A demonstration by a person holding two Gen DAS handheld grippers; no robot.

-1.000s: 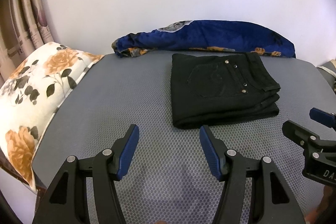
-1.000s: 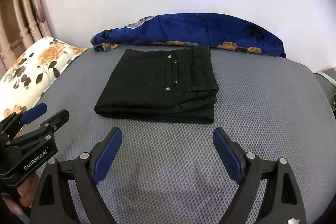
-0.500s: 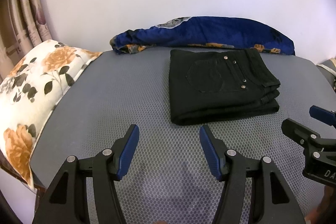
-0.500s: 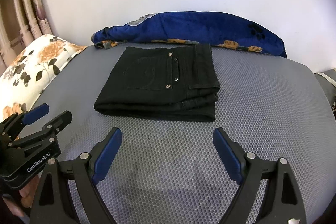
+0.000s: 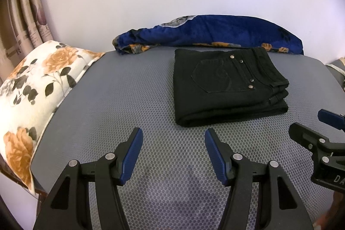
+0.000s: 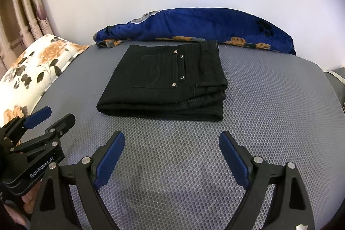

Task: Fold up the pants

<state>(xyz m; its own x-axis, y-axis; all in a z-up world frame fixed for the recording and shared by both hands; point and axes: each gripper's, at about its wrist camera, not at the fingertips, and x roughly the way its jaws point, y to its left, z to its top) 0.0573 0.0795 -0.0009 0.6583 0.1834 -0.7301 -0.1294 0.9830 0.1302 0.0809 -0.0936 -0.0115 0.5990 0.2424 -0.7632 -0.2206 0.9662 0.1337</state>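
The black pants [image 5: 226, 87] lie folded into a compact rectangle on the grey mesh mat [image 5: 129, 100], back pocket with rivets facing up. They also show in the right wrist view [image 6: 166, 83]. My left gripper [image 5: 173, 137] is open and empty, hovering over the mat short of the pants' near left corner. My right gripper [image 6: 171, 137] is open and empty, short of the pants' near edge. Each gripper shows at the side of the other's view: the right one [image 5: 312, 124] and the left one [image 6: 51, 115].
A rolled blue floral blanket [image 5: 207, 33] lies along the white wall right behind the pants. A floral cushion [image 5: 32, 87] borders the mat's left edge, with curtains [image 5: 19, 14] beyond it. The mat [image 6: 269, 100] drops off at its right edge.
Both grippers have drawn back and tilted slightly, so the pants sit a little higher in both views. The pants have not moved. Both grippers stay open.
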